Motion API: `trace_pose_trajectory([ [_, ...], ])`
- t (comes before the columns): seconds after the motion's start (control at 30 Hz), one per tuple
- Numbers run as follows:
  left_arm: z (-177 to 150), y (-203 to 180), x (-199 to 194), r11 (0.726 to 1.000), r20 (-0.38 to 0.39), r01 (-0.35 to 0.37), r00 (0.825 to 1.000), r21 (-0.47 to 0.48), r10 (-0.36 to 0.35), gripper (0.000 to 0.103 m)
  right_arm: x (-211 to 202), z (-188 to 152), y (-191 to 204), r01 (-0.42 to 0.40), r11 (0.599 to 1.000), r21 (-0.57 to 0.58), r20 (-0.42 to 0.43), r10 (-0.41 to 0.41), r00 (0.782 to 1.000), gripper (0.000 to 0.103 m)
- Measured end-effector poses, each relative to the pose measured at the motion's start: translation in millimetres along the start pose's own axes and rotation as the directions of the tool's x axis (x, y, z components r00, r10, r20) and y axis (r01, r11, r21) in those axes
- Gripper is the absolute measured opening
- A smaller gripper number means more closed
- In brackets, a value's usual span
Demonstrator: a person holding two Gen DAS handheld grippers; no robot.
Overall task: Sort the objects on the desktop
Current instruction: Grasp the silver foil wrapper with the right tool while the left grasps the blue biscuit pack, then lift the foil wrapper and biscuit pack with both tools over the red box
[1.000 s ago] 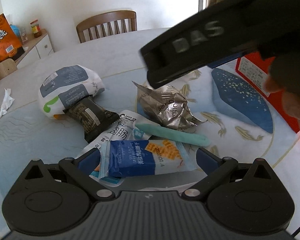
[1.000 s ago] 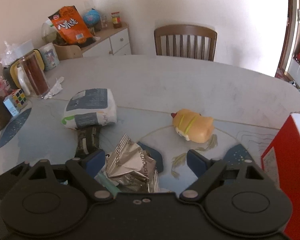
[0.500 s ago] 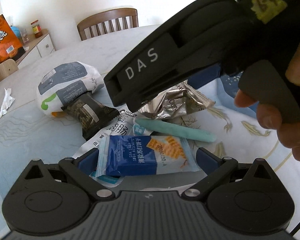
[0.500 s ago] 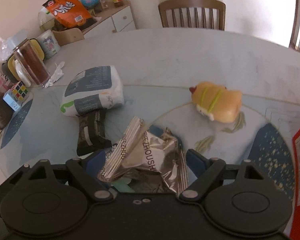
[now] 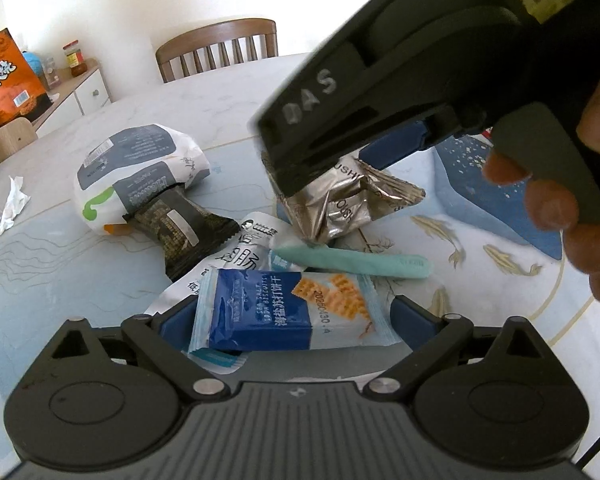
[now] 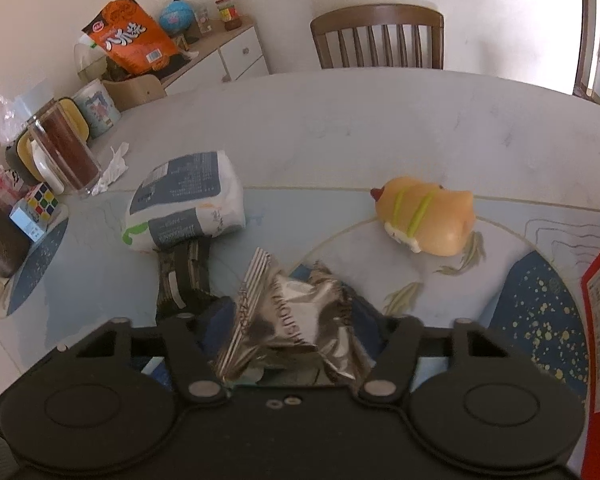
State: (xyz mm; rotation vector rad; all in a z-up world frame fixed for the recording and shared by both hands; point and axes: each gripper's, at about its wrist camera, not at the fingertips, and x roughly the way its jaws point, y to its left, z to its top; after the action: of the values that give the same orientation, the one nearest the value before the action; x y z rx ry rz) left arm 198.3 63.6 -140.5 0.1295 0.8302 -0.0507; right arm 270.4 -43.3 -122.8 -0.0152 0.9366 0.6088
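Nearest, left gripper (image 5: 296, 316) spread wide around the blue soda biscuit packet (image 5: 288, 312), not touching it. Just beyond, a mint-green tube (image 5: 352, 264) and a white sachet (image 5: 240, 258) in the same heap. Right gripper (image 6: 290, 330) squeezed onto the crumpled silver foil wrapper (image 6: 296, 320). Farther off, dark snack bar (image 5: 180, 226), grey-and-white pouch (image 6: 184, 200), hot-dog toy (image 6: 424, 220) loose on the table (image 6: 360, 120). Sorting barely begun, by the look of it.

White walls, wooden chair (image 6: 378, 36) (slat-backed), pale cabinet (image 6: 236, 54).
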Motion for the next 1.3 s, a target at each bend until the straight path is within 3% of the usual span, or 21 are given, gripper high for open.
trace_pose_trajectory([
  [0.27,-1,4,-2,1.0,0.004,0.002,1.0,-0.019,-0.002,0.09,0,1,-7,0.005,1.0,0.03,-0.004,-0.004,1.0,0.044],
  [0.57,-2,6,-3,1.0,0.007,0.003,1.0,-0.013,-0.003,0.087,8,2,-1,0.025,1.0,0.001,-0.014,-0.025,1.0,0.057],
  [0.8,-3,8,-7,1.0,0.022,-0.002,1.0,-0.014,0.002,0.08,4,2,2,0.006,1.0,-0.018,-0.011,-0.006,1.0,0.036],
  [0.93,-4,8,-10,1.0,0.029,0.008,1.0,-0.016,-0.007,0.078,-2,1,3,0.01,1.0,-0.009,0.001,-0.01,1.0,0.031],
  [1.3,2,7,-28,0.999,0.058,0.028,0.998,-0.021,-0.026,0.078,-33,7,-3,0.016,1.0,0.016,0.058,-0.017,0.998,0.031],
])
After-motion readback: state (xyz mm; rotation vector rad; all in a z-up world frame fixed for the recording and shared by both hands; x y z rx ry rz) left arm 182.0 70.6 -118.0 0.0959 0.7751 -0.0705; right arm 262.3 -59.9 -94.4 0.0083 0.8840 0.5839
